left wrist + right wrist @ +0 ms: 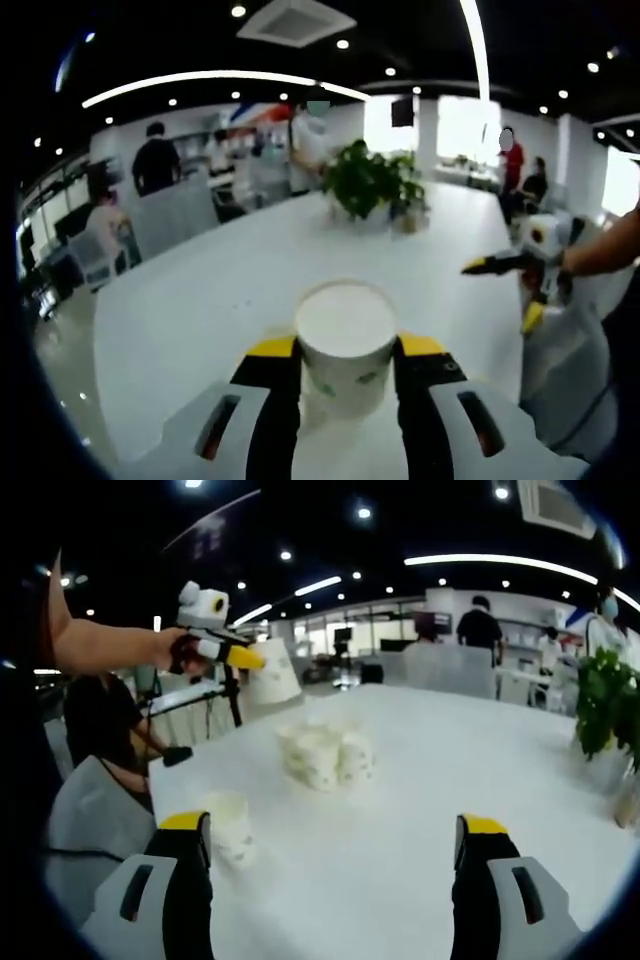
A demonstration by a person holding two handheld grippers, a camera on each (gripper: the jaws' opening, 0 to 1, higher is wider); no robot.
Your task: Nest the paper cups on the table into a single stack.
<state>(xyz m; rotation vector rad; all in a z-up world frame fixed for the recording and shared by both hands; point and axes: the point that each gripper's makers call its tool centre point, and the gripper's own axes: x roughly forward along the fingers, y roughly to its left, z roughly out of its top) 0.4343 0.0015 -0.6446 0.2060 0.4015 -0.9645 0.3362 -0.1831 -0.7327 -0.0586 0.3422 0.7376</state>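
My left gripper point(345, 352) is shut on a white paper cup point(346, 335), held upright between the yellow-tipped jaws above the white table point(200, 290). In the right gripper view that same left gripper point(250, 664) hangs at the upper left, a hand around it and the held cup point(273, 673) lifted off the table. Several cups point(325, 755) stand clustered mid-table. A single cup point(232, 827) stands beside my right gripper's left jaw. My right gripper point(333, 830) is open wide with nothing between its jaws; in the left gripper view the right gripper point(507, 292) comes in from the right.
A potted plant point(375, 180) stands at the table's far end, also seen as the plant point(605, 700) on the right. A person sits by the table's left edge point(100, 720) near a dark stand point(235, 705). People and chairs fill the background.
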